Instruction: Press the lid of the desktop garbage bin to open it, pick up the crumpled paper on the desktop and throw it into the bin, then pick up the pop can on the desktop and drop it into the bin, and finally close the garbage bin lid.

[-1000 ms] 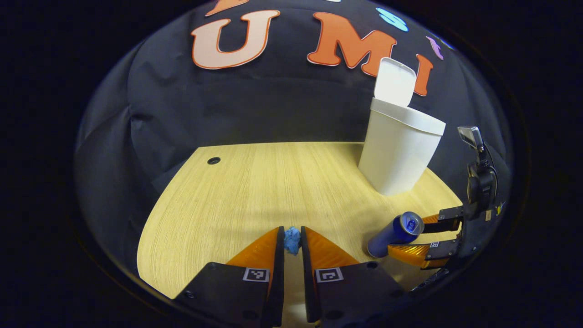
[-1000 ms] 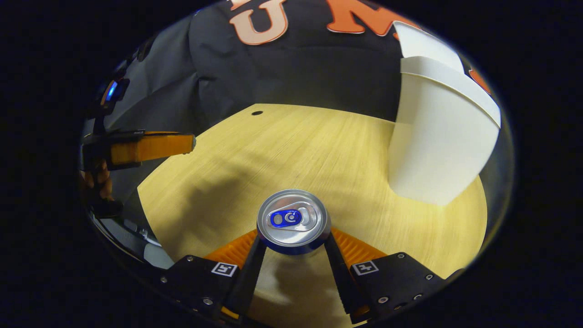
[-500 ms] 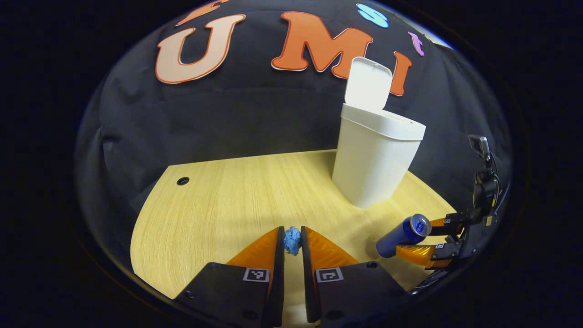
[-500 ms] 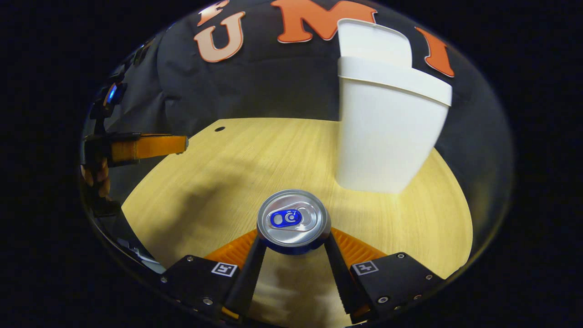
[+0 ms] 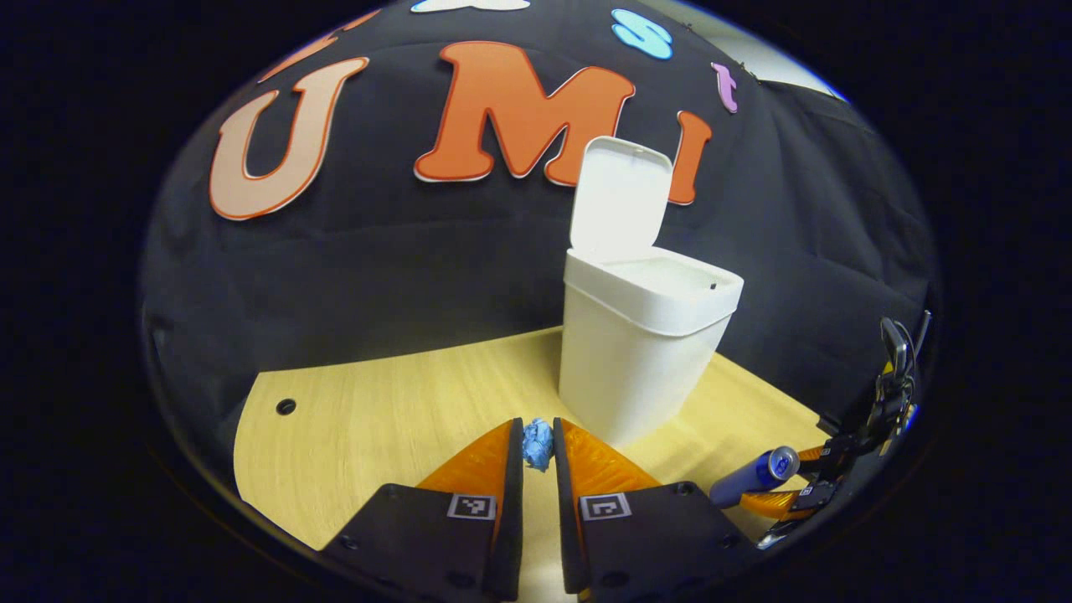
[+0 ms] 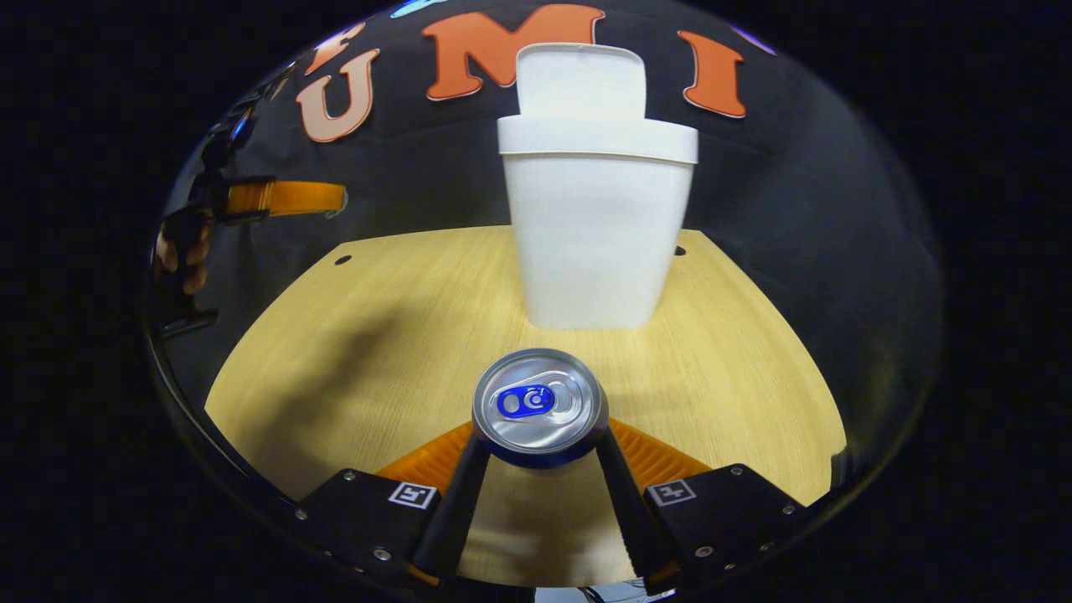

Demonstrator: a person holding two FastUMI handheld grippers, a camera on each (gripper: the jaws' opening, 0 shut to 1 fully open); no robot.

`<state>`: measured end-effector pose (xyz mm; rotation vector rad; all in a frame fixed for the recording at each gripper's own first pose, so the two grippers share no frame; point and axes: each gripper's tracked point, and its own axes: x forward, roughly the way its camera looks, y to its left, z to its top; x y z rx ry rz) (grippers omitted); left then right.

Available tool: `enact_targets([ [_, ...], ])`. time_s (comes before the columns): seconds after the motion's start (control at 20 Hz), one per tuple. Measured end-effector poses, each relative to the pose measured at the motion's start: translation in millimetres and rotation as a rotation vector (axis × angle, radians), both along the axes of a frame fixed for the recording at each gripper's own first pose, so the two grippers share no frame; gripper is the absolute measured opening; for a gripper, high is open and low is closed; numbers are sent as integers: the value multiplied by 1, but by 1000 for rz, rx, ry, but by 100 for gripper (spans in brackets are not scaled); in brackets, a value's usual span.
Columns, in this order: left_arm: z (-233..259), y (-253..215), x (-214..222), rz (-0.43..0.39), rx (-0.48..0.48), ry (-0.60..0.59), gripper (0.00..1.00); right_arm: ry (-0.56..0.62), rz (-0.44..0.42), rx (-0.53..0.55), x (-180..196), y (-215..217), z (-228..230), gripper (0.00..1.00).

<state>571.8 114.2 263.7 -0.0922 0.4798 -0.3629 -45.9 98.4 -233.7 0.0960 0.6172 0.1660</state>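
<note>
Lid [image 5: 621,194] of white desktop bin [image 5: 641,352] up. Left gripper [image 5: 537,444] clamped on blue crumpled paper [image 5: 537,442], before bin — ready to drop. Right gripper [image 6: 539,435] clamped on pop can [image 6: 538,408], facing bin — queued next.

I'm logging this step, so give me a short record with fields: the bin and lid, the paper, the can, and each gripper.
bin: white garbage bin upright on the wooden desk
lid: lid open, standing up
paper: crumpled paper pinched in the left gripper, above the desk
can: pop can clamped in the right gripper, facing the bin
</note>
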Motion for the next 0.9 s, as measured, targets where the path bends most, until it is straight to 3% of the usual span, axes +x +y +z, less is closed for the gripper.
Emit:
enact_targets([
  [0.3,59,-62,51,-87,-77,-93,22,14,-116,-2,4,-16,-3,76],
  [0.55,95,-112,91,-151,-85,-171,22,26,-198,3,-6,-30,-5,76],
  [0.9,96,-170,123,-203,-83,-181,22,40,-283,7,-18,-46,-6,76],
])
